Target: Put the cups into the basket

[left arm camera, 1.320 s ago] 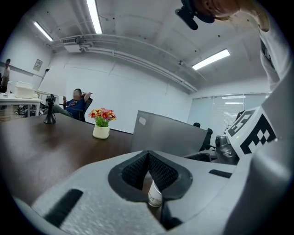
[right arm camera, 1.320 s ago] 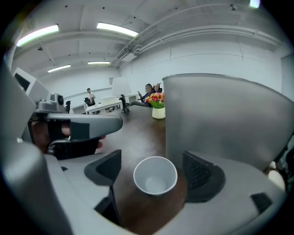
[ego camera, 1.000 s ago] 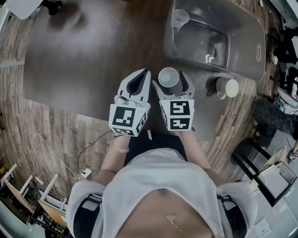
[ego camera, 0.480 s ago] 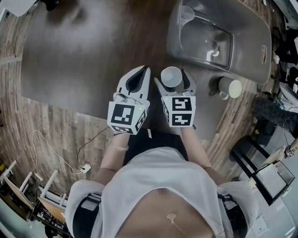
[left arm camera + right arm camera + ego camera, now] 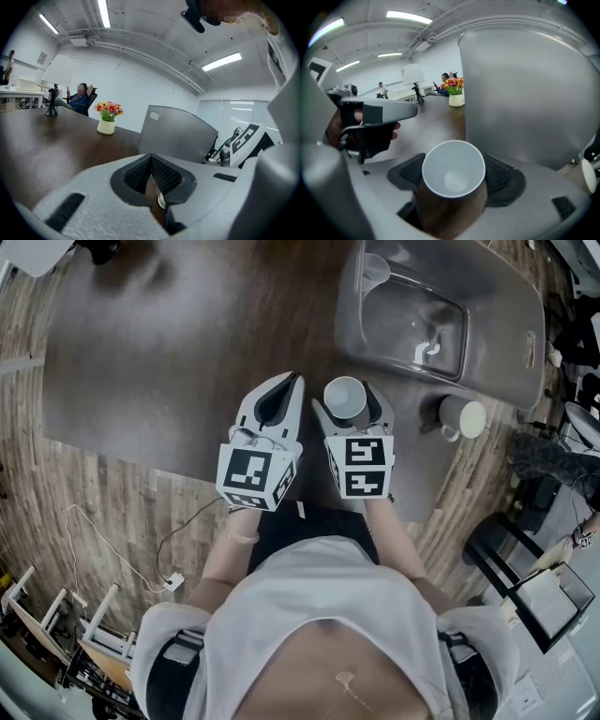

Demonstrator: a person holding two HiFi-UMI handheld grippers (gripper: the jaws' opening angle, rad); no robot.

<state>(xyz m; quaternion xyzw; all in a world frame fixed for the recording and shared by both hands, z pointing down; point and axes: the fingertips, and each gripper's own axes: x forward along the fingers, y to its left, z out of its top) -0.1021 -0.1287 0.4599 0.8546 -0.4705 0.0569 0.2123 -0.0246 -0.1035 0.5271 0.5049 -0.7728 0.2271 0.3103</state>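
Observation:
My right gripper [image 5: 345, 396] is shut on a cup [image 5: 343, 399] that is brown outside and white inside; in the right gripper view the cup [image 5: 453, 168] sits between both pads with its mouth towards the camera. The grey basket [image 5: 492, 338] stands just beyond it at the upper right, its wall [image 5: 525, 93] filling that view. A pale cup [image 5: 373, 270] lies in the basket's far corner. A white mug [image 5: 461, 416] lies on the table right of my right gripper. My left gripper [image 5: 292, 381] is beside the right one, shut and empty, tips [image 5: 151, 158] together.
The dark brown table [image 5: 178, 343] stretches left and away from the grippers. A small pot of flowers [image 5: 108, 120] stands far off on it. The table's near edge runs just under the grippers, with wooden floor [image 5: 103, 512] and a cable below. People sit in the distance.
The head view has shifted a little, so the basket and grippers sit slightly higher in it. Both grippers keep their places, and the cup stays between the right jaws.

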